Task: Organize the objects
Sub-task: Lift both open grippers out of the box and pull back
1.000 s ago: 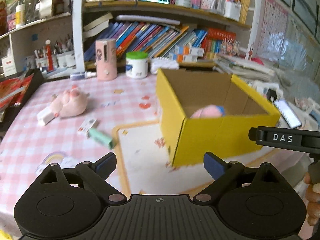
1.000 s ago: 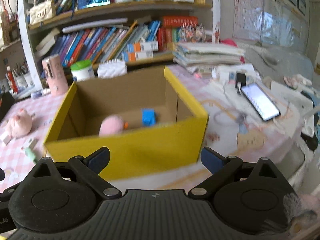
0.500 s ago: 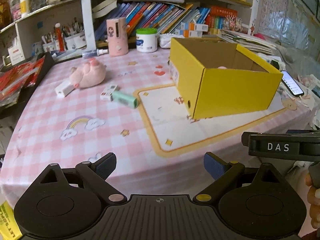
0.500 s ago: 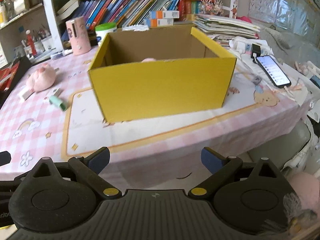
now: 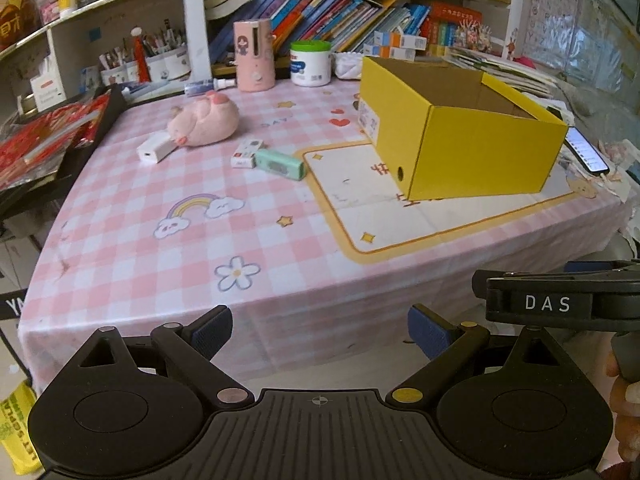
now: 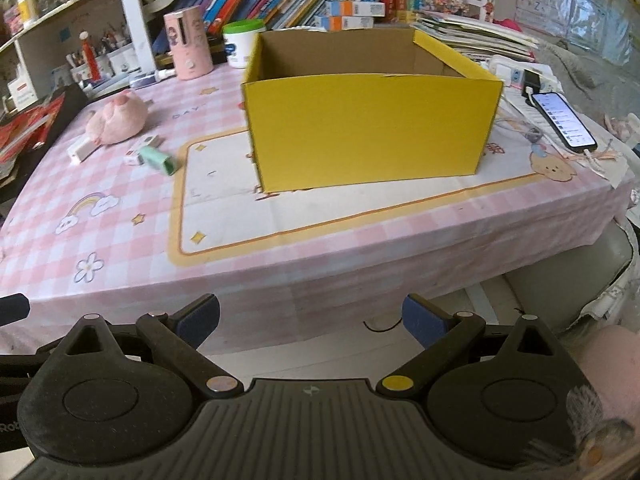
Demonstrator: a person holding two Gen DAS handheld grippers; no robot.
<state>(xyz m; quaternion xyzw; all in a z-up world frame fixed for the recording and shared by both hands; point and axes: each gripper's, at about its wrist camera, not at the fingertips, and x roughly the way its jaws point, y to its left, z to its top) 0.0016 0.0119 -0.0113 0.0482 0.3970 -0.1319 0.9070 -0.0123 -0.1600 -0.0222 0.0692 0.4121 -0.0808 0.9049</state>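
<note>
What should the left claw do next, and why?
Probably reach forward to the mint-green case. The left claw is open, empty and off the table's near edge, and the case is the nearest loose thing beside the yellow box, ahead of the pink plush pig.

A pink-checked table (image 5: 132, 248) carries a yellow box (image 5: 476, 156), plush pig (image 5: 204, 122), mint case (image 5: 280, 164) and phone (image 6: 564, 120).

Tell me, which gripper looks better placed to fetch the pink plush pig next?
Probably the left gripper. The pink plush pig lies left of the yellow box, on that gripper's side, with open tablecloth between. The right gripper faces the box wall. Both are open and empty.
</note>
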